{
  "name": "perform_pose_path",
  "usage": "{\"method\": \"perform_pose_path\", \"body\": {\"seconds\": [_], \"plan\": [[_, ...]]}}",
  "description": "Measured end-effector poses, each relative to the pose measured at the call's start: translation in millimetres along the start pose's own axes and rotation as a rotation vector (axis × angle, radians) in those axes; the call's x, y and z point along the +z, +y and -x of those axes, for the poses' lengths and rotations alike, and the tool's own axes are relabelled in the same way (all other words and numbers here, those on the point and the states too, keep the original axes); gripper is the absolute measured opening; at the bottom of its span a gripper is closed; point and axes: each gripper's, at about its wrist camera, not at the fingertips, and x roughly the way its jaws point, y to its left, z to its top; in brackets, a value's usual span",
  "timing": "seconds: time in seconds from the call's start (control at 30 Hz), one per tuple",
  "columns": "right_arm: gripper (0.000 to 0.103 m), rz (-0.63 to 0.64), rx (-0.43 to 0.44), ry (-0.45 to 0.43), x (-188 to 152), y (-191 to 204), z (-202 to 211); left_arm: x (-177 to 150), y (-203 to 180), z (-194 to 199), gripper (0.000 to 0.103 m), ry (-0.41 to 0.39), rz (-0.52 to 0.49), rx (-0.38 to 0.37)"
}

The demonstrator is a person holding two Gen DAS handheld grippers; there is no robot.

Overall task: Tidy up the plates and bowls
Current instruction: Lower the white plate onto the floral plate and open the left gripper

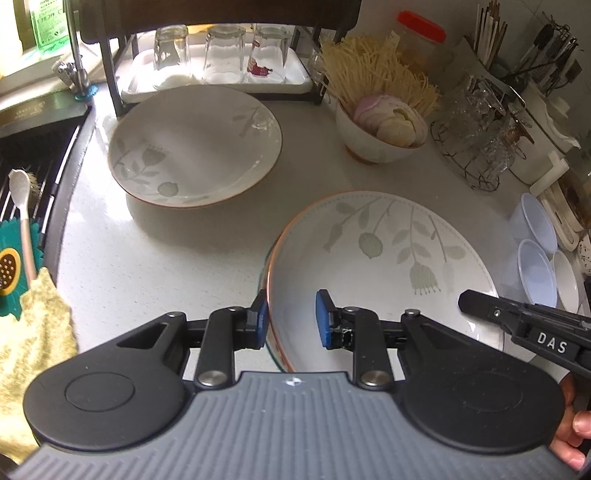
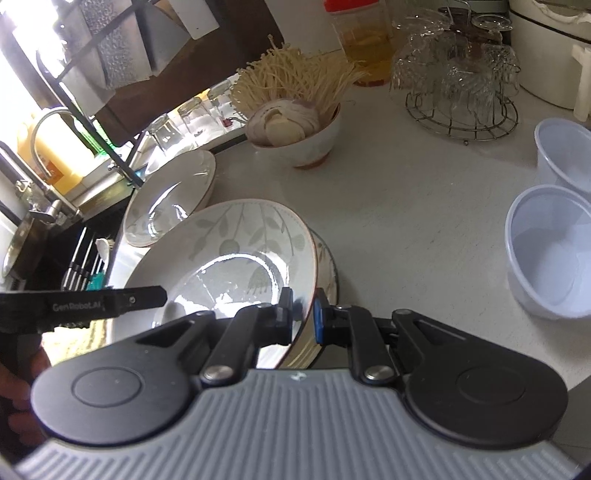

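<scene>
The white speckled countertop (image 1: 177,258) carries everything here; places below are given from the near floral plate (image 1: 388,254), which sits at the counter's front.

Three plates show in all. The near floral plate is tilted, its rim raised on the right side, and under it in the right wrist view lies a second plate (image 2: 327,266), only its edge visible. The third, a far floral plate (image 1: 195,147), lies flat behind and to the left of the near one, apart from it.

One ceramic bowl (image 1: 380,142) stands behind the near plate, filled with sliced vegetables and a spray of enoki mushrooms (image 1: 373,74). Behind that stands one jar with a red lid (image 1: 421,26).

Three upturned glasses (image 1: 225,51) stand on a white tray (image 1: 295,83) under a dark rack, behind the far plate. One wire stand of crystal glasses (image 1: 476,136) sits right and behind the near plate.

Two translucent plastic cups (image 2: 554,251) lie to the right of the near plate, and one small white dish (image 1: 567,282) is just beside them.

The left gripper (image 1: 291,317) straddles the near plate's left rim with its fingers set moderately apart; whether the blue pads press the rim cannot be told. The right gripper (image 2: 303,314) has its fingers narrowed onto the same plate's right rim, one pad inside and one outside, pinching it.
</scene>
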Motion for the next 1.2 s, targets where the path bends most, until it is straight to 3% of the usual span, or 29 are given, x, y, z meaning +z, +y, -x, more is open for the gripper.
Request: {"method": "perform_pose_path", "body": {"seconds": [0.53, 0.77, 1.07, 1.2], "plan": [[0.014, 0.050, -0.034, 0.042, 4.6, -8.0, -19.5, 0.9, -7.8, -26.9, 0.029, 0.090, -0.030, 0.028], [0.015, 0.048, -0.037, 0.063, 3.4, -10.7, -28.0, 0.6, -6.2, -25.2, 0.029, 0.074, -0.027, 0.028], [0.017, 0.021, -0.014, 0.082, 4.1, -11.1, -37.6, -2.0, 7.9, -12.7, 0.031, 0.047, 0.053, 0.000], [0.017, -0.009, 0.000, 0.074, 6.0, -14.2, -34.5, -6.0, 8.0, 2.0, 0.041, 0.008, 0.035, -0.012]]}}
